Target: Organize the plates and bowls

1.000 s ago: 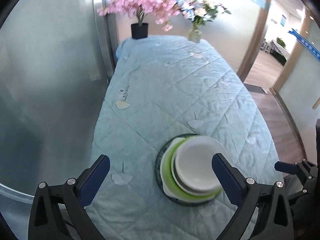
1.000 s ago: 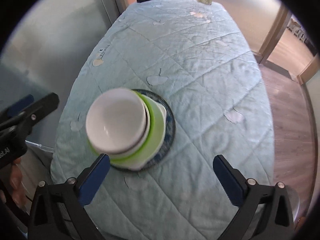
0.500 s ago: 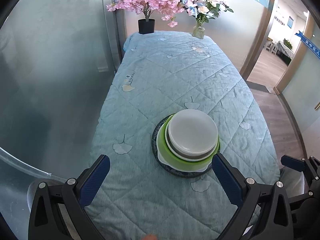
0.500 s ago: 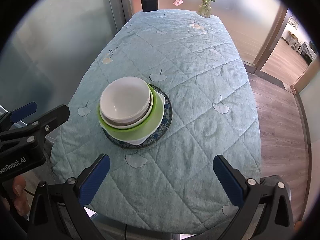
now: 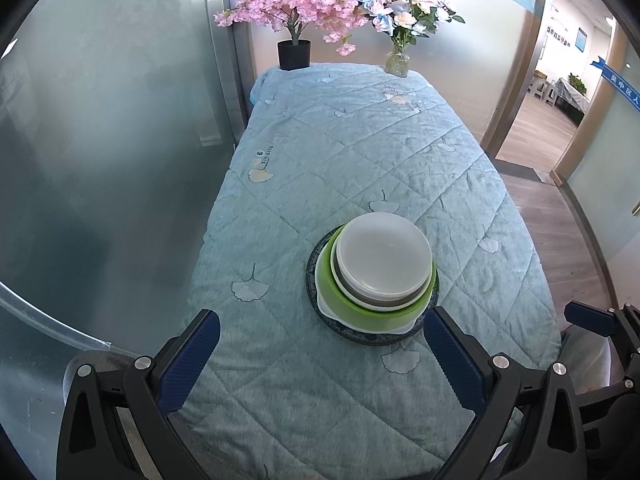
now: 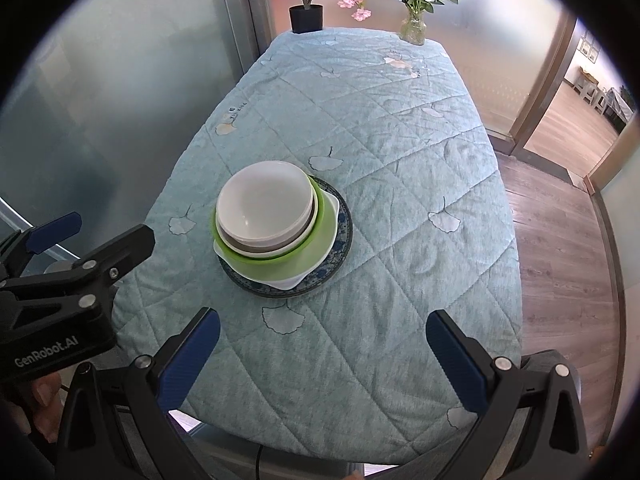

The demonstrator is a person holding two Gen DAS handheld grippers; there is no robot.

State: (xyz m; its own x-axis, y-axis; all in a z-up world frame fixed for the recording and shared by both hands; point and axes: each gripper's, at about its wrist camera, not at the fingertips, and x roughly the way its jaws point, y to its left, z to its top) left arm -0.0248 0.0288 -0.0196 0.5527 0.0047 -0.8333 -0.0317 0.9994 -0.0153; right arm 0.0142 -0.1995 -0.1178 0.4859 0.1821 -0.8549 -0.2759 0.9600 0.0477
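A stack of dishes stands on the table's near half. A white bowl (image 5: pixel 384 258) (image 6: pixel 266 210) sits on top, nested in a grey-banded bowl, a green bowl (image 5: pixel 360 312) (image 6: pixel 320 236) and a white dish, all on a blue patterned plate (image 5: pixel 314 284) (image 6: pixel 340 240). My left gripper (image 5: pixel 320 356) is open and empty, back from the stack above the near table edge; it also shows at the left of the right wrist view (image 6: pixel 92 236). My right gripper (image 6: pixel 322 356) is open and empty near the front edge.
The table wears a light blue quilted cloth (image 5: pixel 360 152) (image 6: pixel 400 140). A black pot of pink blossoms (image 5: pixel 294 54) (image 6: pixel 306 18) and a glass vase of flowers (image 5: pixel 397 62) (image 6: pixel 413 30) stand at the far end. A frosted glass wall runs along the left; a doorway opens at right.
Both grippers have pulled back and up from the stack, so more of the table shows. The stack has stayed in place.
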